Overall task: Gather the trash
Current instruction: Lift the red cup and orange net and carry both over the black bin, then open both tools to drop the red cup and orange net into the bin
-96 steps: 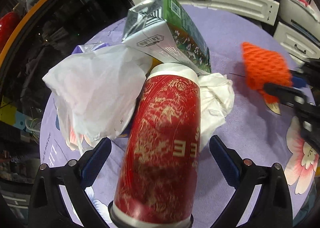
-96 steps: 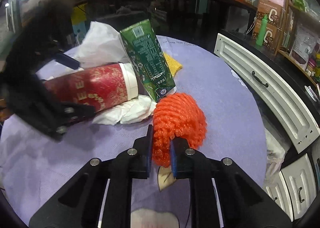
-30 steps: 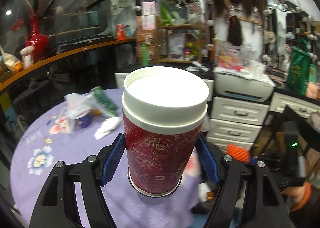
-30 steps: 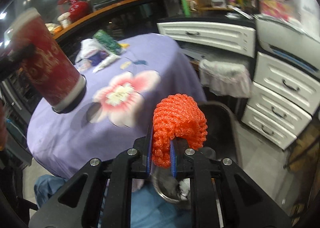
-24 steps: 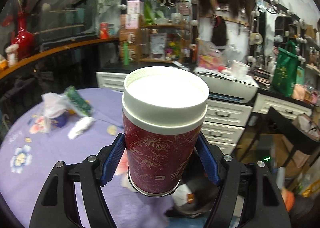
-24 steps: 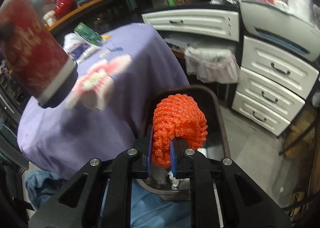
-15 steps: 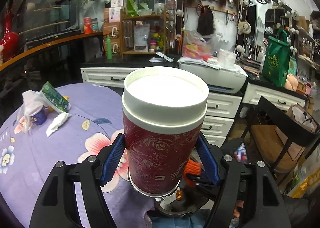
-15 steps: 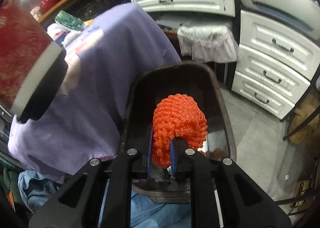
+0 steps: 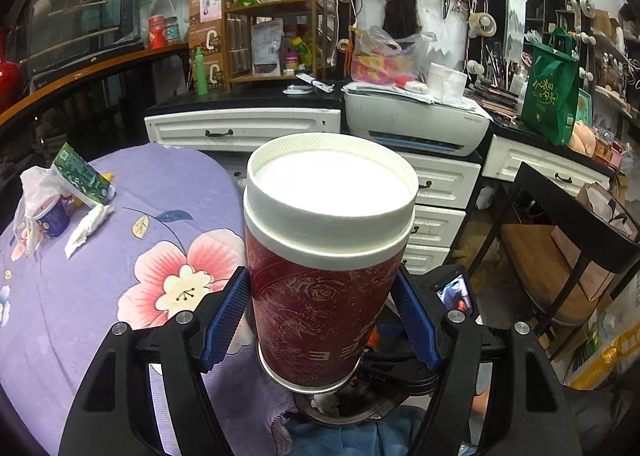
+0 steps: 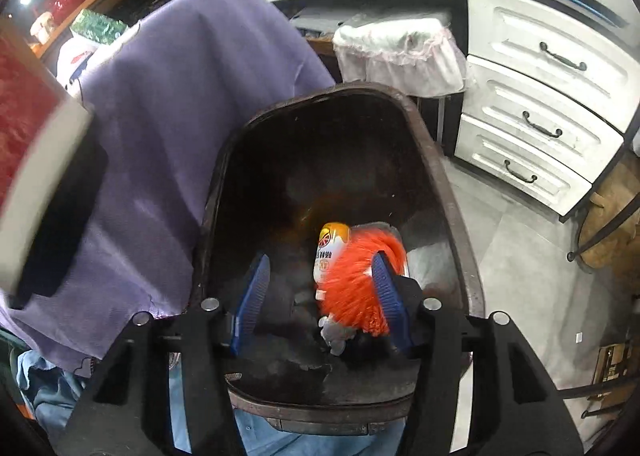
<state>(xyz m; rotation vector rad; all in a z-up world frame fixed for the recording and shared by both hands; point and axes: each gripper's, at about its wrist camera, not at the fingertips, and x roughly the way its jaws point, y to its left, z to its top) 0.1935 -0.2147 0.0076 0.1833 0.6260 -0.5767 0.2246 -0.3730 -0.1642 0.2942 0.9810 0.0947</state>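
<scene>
A round table under a purple floral cloth (image 9: 80,296) stands beside a dark brown trash bin (image 10: 452,192), with white drawer cabinets (image 10: 540,96) behind. The left gripper (image 9: 324,320) is clamped on an upright red paper cup with a white lid (image 9: 326,264), its blue pads pressed to both sides of the cup, held above the table's edge and the bin's near rim. Over the bin's mouth, the right gripper (image 10: 320,292) stands wide apart and holds nothing; the orange foam net (image 10: 356,276), blurred, sits just beside its right pad inside the bin, next to a yellow-capped bottle (image 10: 330,248). On the far side of the table lie a green carton (image 9: 80,176), a white plastic bag (image 9: 28,196) and a crumpled tissue (image 9: 88,228).
</scene>
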